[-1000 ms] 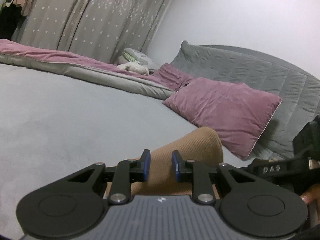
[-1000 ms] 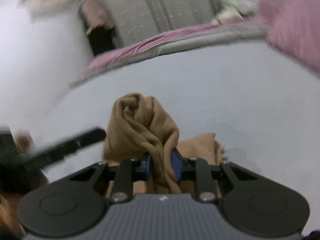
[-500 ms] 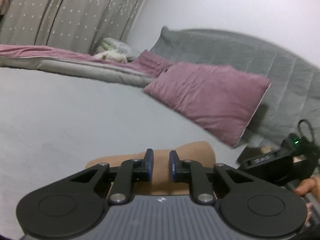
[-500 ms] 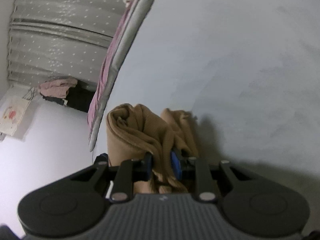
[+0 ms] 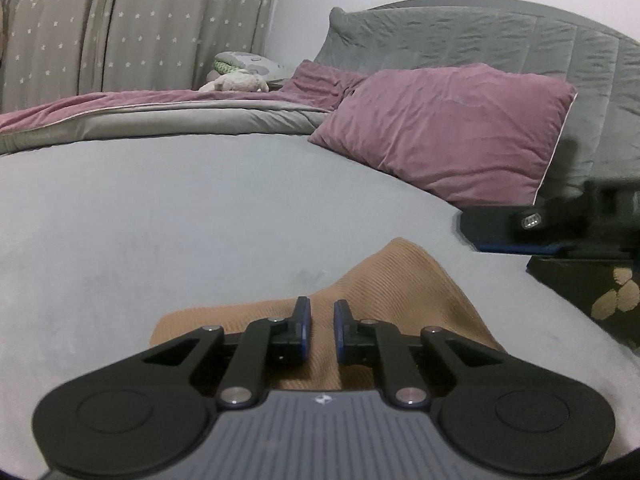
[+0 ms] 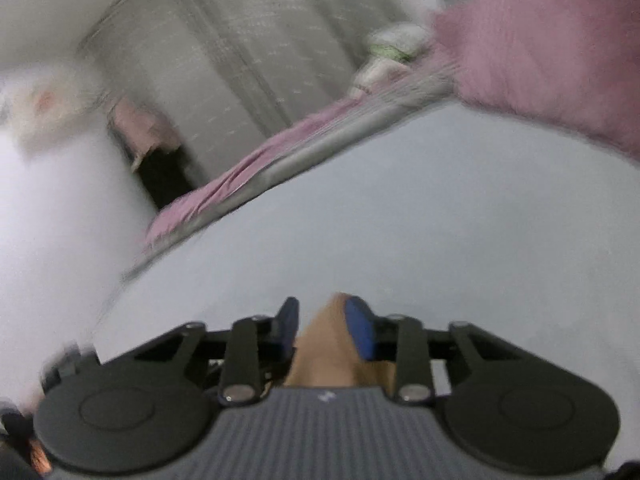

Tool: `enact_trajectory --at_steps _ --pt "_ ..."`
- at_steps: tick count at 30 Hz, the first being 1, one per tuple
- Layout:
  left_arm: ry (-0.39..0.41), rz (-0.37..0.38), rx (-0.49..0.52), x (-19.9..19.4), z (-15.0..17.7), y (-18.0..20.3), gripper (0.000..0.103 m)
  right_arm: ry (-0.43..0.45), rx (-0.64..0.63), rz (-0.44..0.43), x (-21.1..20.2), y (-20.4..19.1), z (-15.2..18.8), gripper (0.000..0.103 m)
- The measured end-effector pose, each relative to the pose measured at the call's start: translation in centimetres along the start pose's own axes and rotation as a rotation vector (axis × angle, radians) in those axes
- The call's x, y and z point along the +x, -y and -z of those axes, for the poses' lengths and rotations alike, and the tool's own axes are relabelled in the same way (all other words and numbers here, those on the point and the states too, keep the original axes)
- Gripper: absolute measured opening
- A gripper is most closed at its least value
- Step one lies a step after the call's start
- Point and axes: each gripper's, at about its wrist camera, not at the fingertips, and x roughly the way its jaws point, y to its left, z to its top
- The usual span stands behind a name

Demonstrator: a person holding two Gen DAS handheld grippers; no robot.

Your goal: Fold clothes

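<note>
L claw (image 5: 322, 330) sits slightly apart over tan garment (image 5: 404, 284) on bed (image 5: 180, 208); R claw (image 6: 326, 330) apart w/ cloth between.

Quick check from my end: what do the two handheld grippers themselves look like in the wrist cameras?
Both match. The left gripper and right gripper each have a black frame with two round discs, silver pivot screws, a ribbed grey body bearing a small white logo, and blue-padded fingers. The right view is motion-blurred. No sleeves or cables show clearly.
</note>
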Motion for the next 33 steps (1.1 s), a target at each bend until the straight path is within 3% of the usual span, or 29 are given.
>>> enact_trajectory --at_steps 3,7,14,22,27,33 --pt "0.02 0.0 0.008 -0.2 0.6 0.0 0.011 0.022 -0.145 0.04 1.8 -2.2 0.9 0.014" --pt "0.051 0.004 0.015 -0.1 1.4 -0.2 0.011 0.03 -0.17 0.106 3.8 -1.6 1.8 0.007" --pt "0.128 0.008 0.002 0.1 3.2 -0.2 0.011 -0.001 -0.329 0.248 6.6 -1.5 5.4 0.005" --pt "0.139 0.032 -0.072 -0.8 2.9 -1.1 0.009 0.013 -0.303 0.271 6.1 -1.2 7.7 0.005" --pt "0.173 0.031 -0.111 -4.0 2.2 -1.9 0.009 0.056 -0.232 0.212 4.3 -0.8 6.3 0.008" --pt "0.214 -0.041 -0.11 -6.0 2.2 -3.5 0.009 0.097 -0.273 0.185 2.8 -2.0 5.0 0.027"
